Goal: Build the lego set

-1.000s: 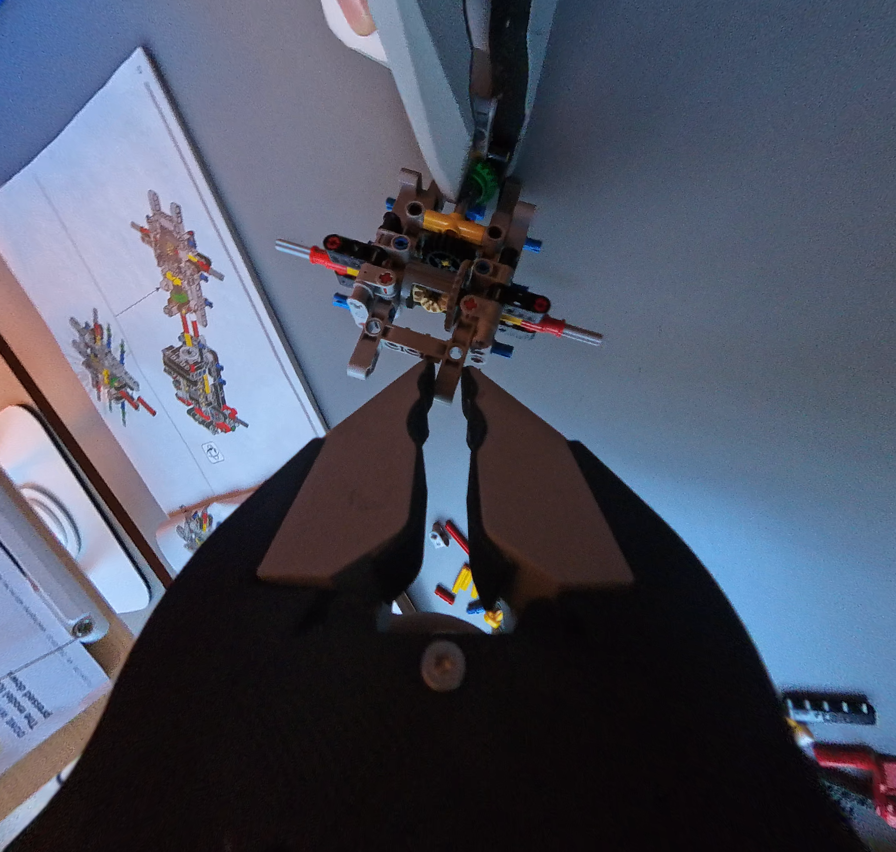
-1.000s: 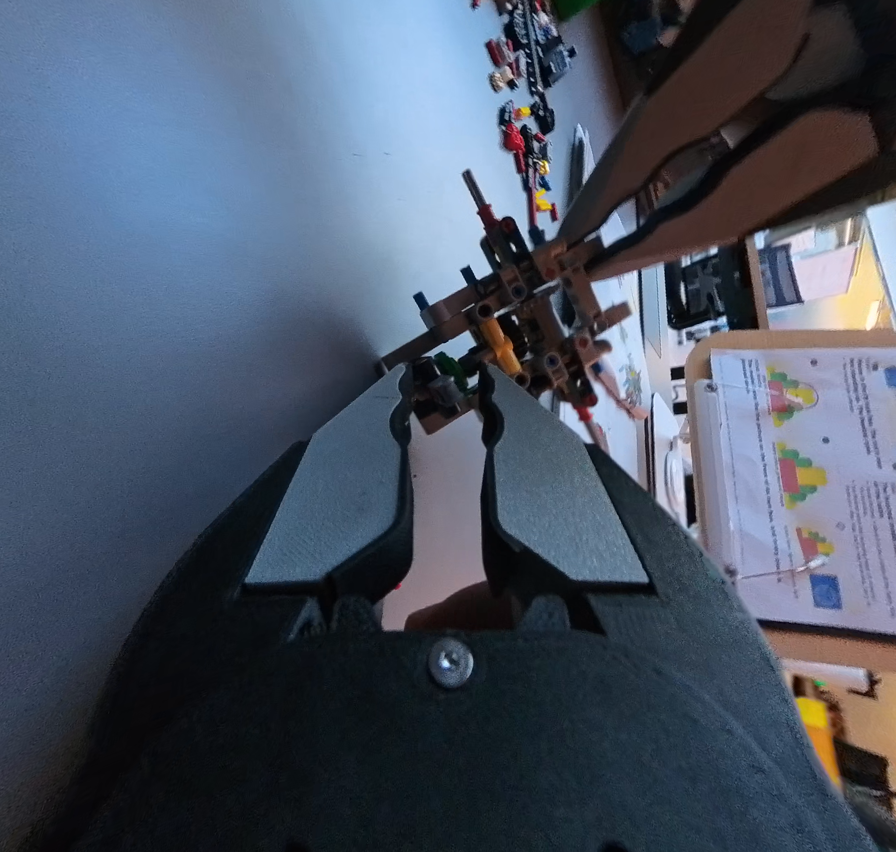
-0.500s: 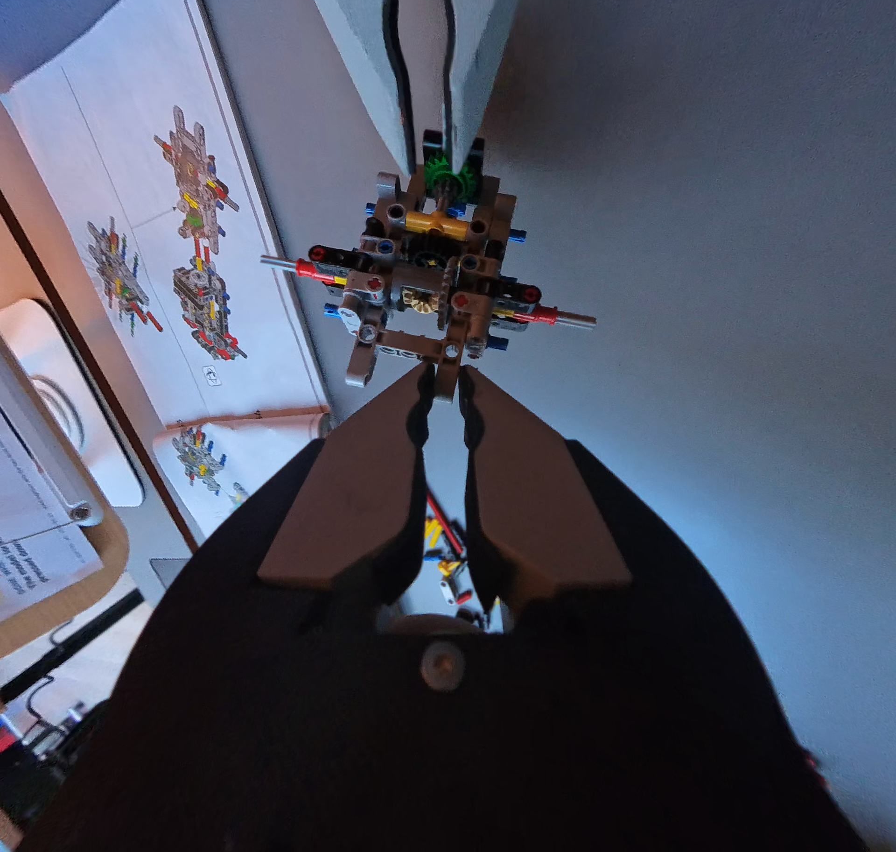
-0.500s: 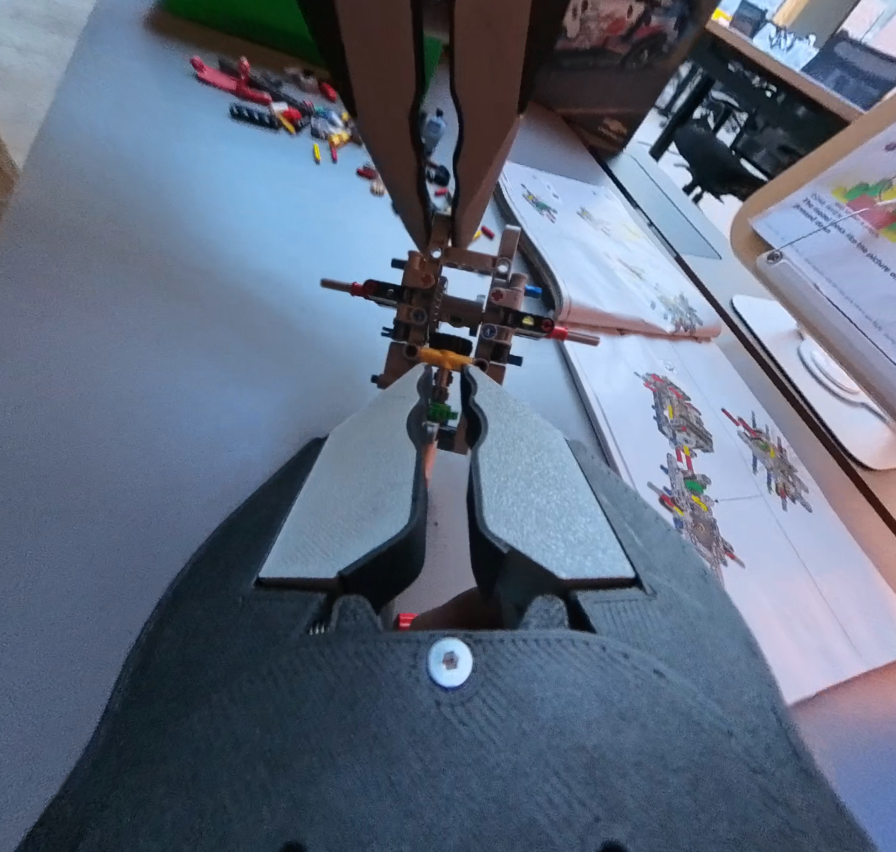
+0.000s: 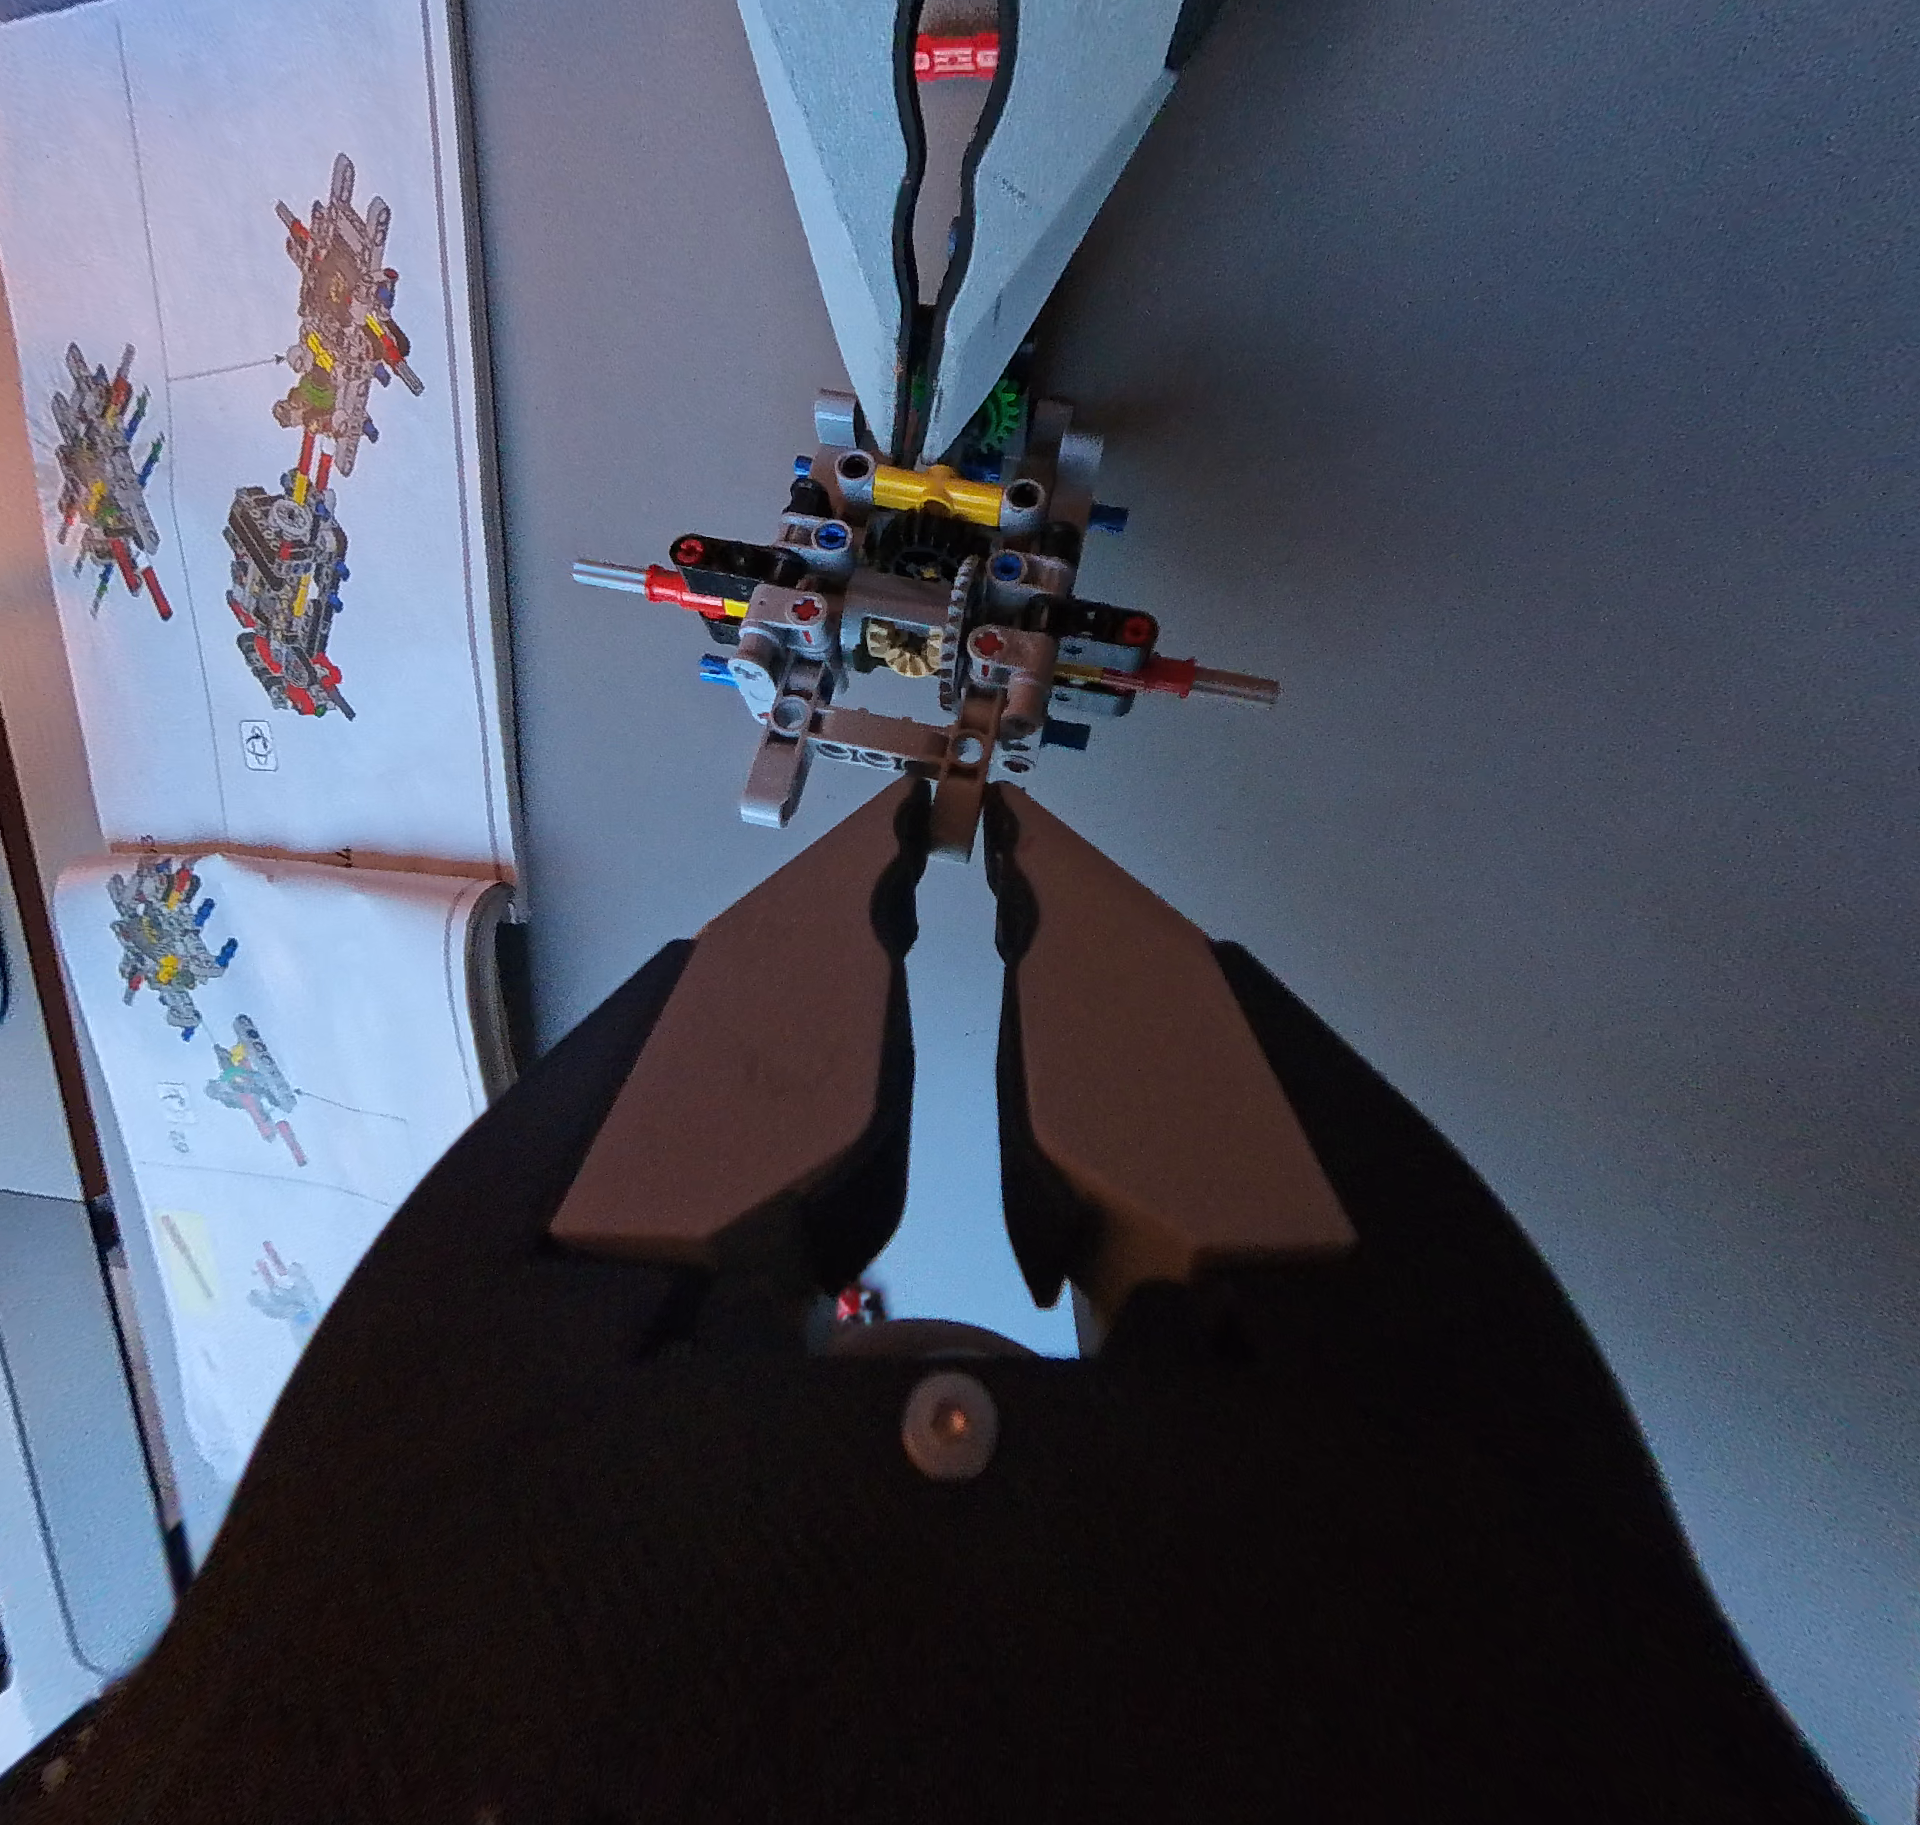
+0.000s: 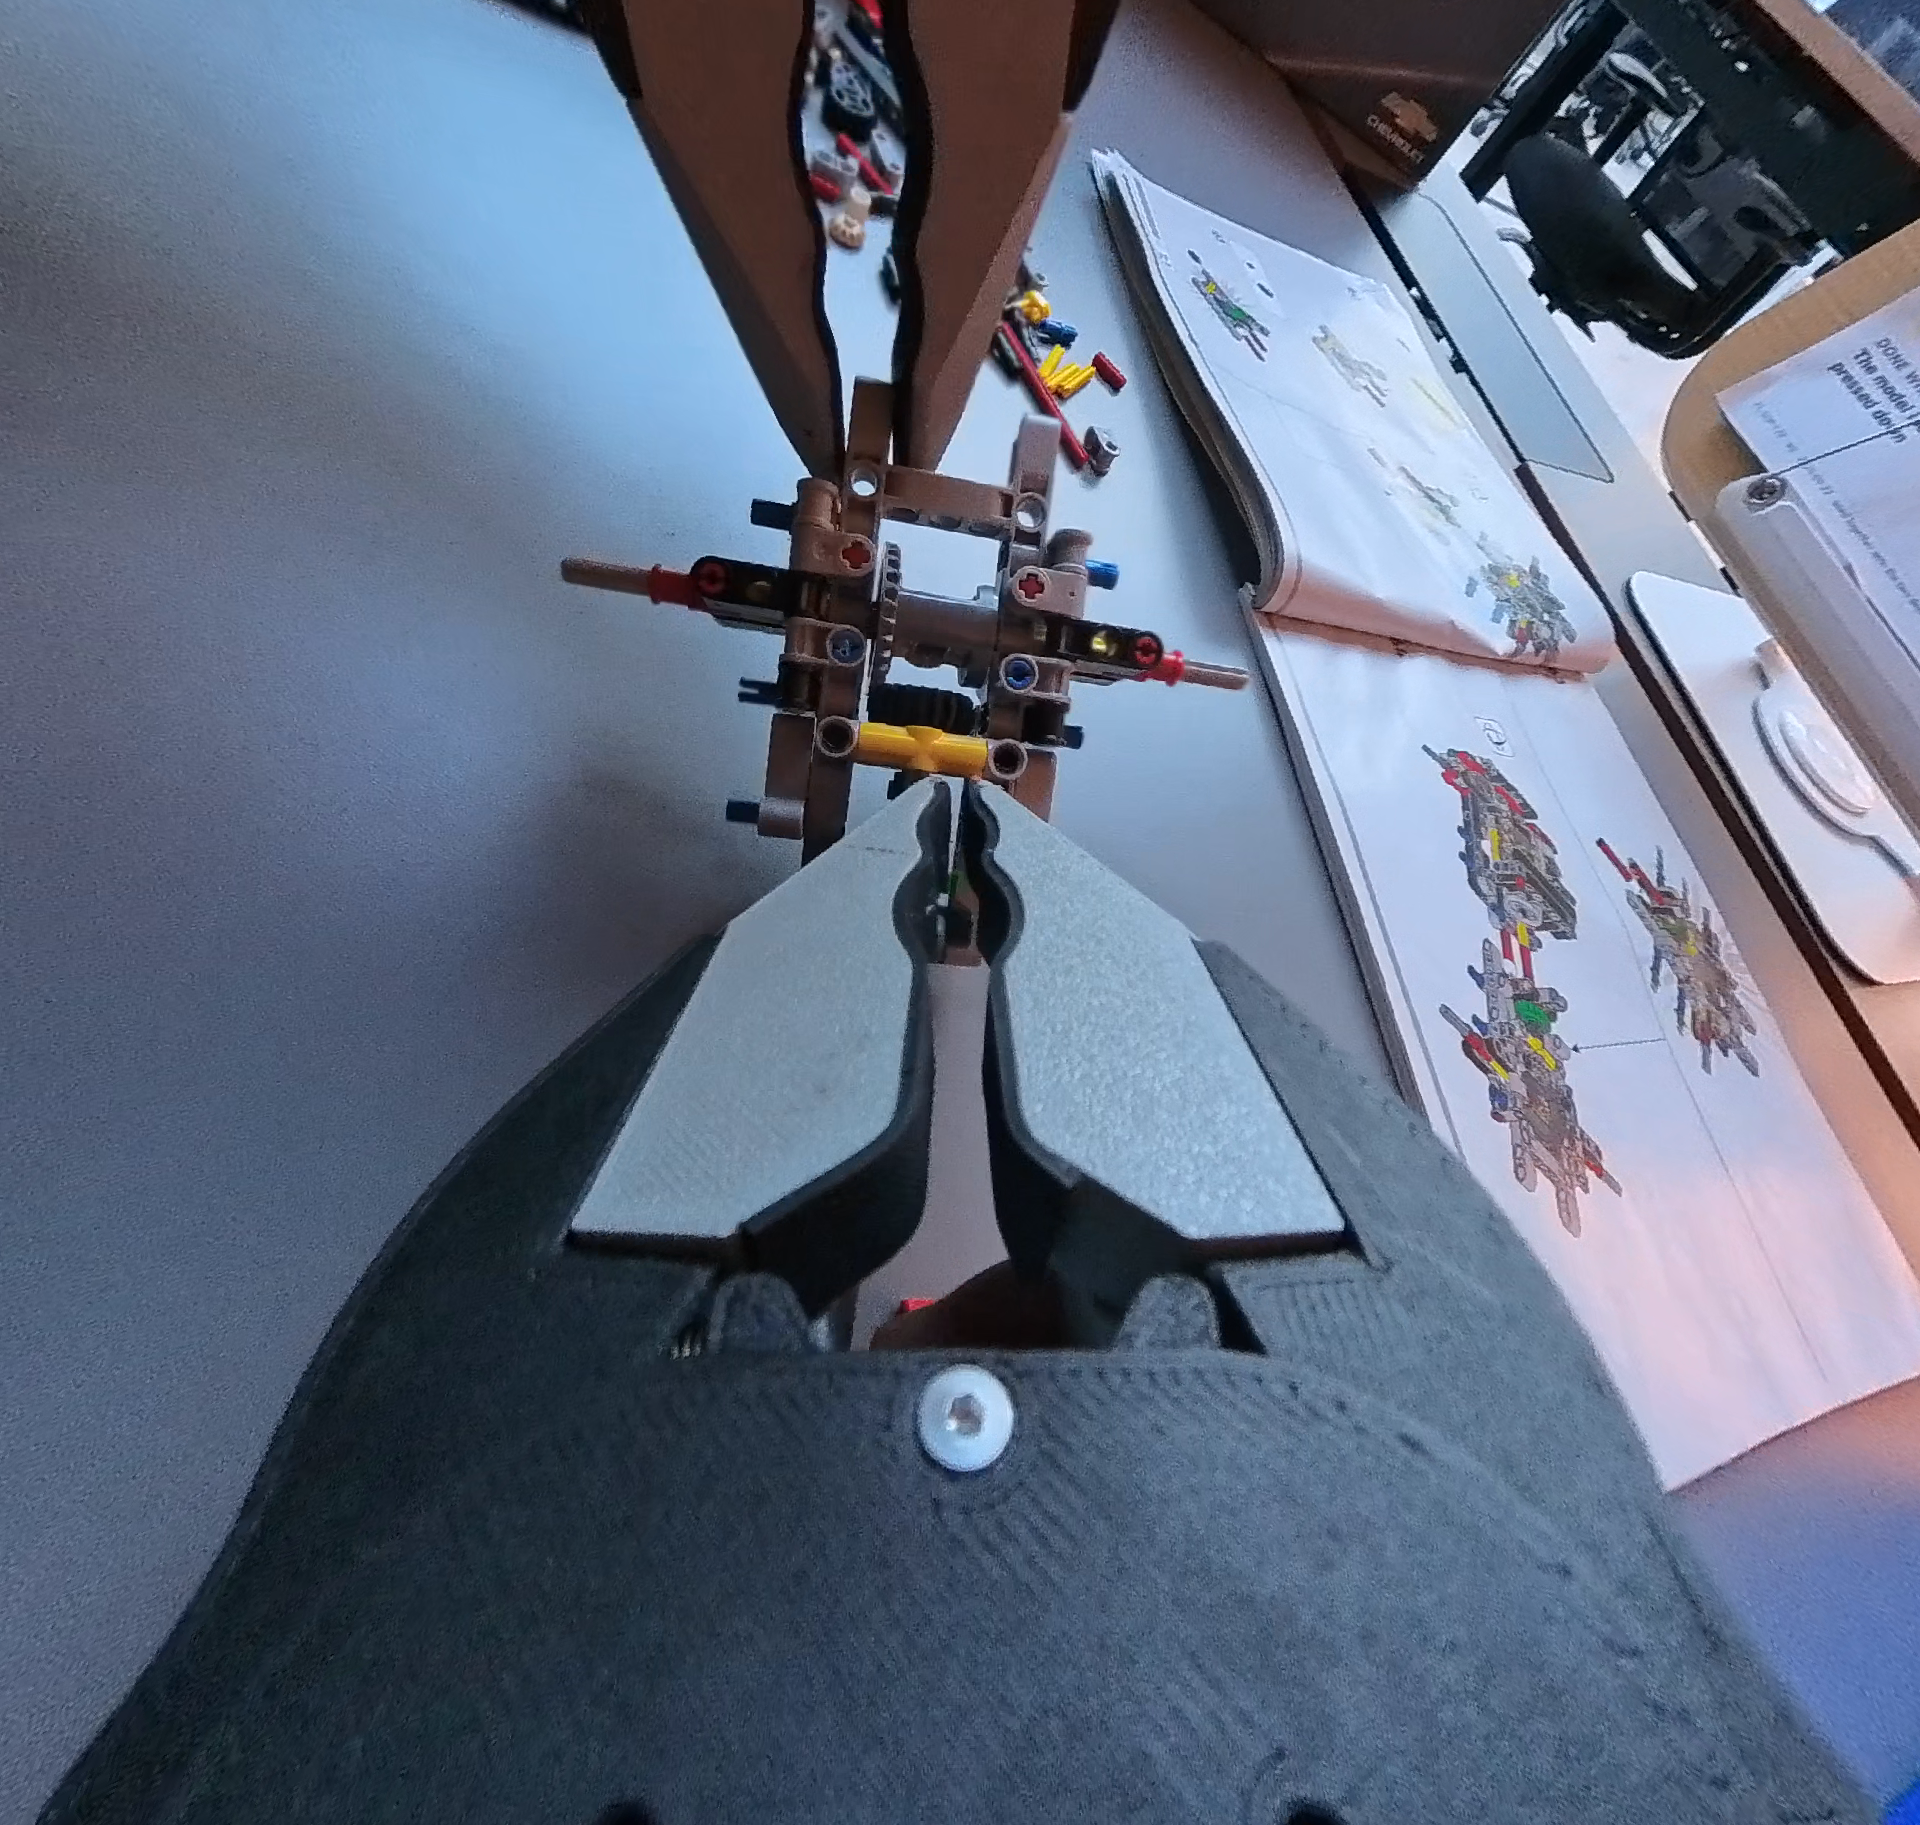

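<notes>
A small assembly of grey-brown beams, gears and red-tipped axles (image 5: 914, 612) hangs above the grey table between my two grippers. My left gripper (image 5: 951, 809) is shut on one of its grey beam ends; this also shows in the right wrist view (image 6: 868, 425). My right gripper (image 6: 954, 793) is shut, its fingertips meeting just below the yellow connector (image 6: 920, 745) on the opposite side of the assembly (image 6: 935, 622). In the left wrist view the right gripper (image 5: 914, 435) comes in from above, and a green gear (image 5: 1003, 414) sits beside its fingers.
An open instruction booklet (image 6: 1507, 840) lies on the table to the right; it also shows in the left wrist view (image 5: 260, 425). Several loose small pieces (image 6: 1049, 362) lie behind the assembly. A dark box (image 6: 1403, 61) and a white stand base (image 6: 1818, 767) are farther right. Tip to tip, the grippers are about 6 cm apart.
My right gripper's fingers have closed from well apart to together at the gear end of the assembly. Both grippers turned, swinging the view. The left gripper kept its hold.
</notes>
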The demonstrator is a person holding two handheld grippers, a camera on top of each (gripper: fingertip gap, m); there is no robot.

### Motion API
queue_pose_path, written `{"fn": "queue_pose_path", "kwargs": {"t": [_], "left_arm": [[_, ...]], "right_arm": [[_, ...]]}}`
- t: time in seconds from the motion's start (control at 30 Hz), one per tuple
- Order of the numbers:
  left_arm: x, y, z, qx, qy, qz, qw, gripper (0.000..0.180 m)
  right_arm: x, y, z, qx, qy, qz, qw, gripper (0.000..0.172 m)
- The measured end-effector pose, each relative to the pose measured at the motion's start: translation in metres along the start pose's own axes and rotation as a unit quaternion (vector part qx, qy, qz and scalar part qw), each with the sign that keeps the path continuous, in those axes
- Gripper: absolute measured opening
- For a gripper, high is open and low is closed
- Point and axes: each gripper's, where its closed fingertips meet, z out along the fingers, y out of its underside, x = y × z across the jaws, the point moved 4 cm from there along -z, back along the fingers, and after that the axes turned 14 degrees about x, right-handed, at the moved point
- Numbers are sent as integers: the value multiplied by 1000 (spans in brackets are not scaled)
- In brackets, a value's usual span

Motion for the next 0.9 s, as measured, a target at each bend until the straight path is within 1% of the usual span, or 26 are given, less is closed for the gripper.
{"fn": "queue_pose_path", "kwargs": {"t": [0.07, 0.13, 0.2, 0.47, 0.67, 0.9], "left_arm": [[2, 2, 0, 10, -2, -7, 1000, 8], [3, 4, 1, 14, -2, -11, 1000, 8], [3, 6, 1, 17, -2, -12, 1000, 8], [3, 6, 3, 28, 2, -11, 1000, 8], [4, 9, 4, 34, 7, -16, 999, 8], [6, 8, 3, 53, 12, -17, 998, 8]], "right_arm": [[-1, -1, -1, -1, -7, 7, 1000, 0], [-5, -4, -3, 1, -25, 19, 999, 6], [-5, -6, -3, 4, -28, 26, 999, 6], [-8, 1, 4, -24, -22, 6, 999, 4], [-8, 1, 4, -22, -28, 3, 999, 1], [-9, 1, 4, -27, -42, -30, 998, 0]]}}
